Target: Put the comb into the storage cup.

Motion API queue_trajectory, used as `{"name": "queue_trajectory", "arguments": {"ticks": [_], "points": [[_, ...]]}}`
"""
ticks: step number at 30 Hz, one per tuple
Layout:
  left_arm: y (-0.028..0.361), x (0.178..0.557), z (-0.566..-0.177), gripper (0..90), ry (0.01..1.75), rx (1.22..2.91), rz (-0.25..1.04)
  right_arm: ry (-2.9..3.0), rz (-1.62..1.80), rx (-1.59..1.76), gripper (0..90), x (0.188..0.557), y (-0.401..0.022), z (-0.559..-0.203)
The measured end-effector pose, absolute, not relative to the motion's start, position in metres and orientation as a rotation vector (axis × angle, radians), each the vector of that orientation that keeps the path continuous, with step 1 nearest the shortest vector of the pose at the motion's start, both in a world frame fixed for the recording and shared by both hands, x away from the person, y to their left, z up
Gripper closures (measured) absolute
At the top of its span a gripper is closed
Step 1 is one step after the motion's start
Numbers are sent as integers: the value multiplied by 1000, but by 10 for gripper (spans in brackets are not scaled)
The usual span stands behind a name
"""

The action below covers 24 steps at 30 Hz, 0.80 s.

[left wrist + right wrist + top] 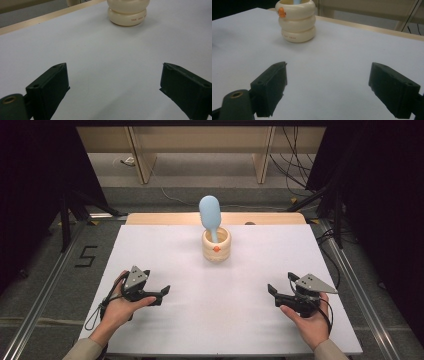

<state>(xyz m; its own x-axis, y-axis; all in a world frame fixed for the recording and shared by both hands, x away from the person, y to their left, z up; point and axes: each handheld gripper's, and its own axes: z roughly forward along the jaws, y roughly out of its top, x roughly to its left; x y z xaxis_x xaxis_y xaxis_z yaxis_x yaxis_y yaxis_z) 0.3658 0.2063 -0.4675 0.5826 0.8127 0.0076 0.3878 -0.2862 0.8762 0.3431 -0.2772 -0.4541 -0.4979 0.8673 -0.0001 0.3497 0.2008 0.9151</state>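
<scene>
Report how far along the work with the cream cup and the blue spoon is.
Done: nothing that shows. The blue spoon stands bowl-up in the cream cup, which sits upright toward the far side of the white table. In hand: nothing. The left tool and right tool rest near the front edge, jaws open and empty, both facing the cup. Left: the reach, grasp and any move.
</scene>
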Motion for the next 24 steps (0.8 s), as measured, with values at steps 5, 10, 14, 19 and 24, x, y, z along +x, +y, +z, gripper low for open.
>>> {"name": "queue_trajectory", "arguments": {"ticks": [5, 10, 14, 19, 24], "points": [[210, 360, -468, 76, 961, 1888, 593, 1959, 1277, 1118, 160, 343, -277, -455], [211, 357, -469, 80, 968, 1871, 602, 1965, 1277, 1113, 160, 343, -275, -455], [211, 358, -470, 82, 975, 1865, 606, 1965, 1277, 1112, 160, 343, -275, -455], [213, 359, -470, 84, 972, 1850, 621, 1965, 1283, 1112, 160, 343, -275, -455], [212, 358, -470, 90, 967, 1838, 631, 1965, 1285, 1112, 161, 343, -275, -455]]}}
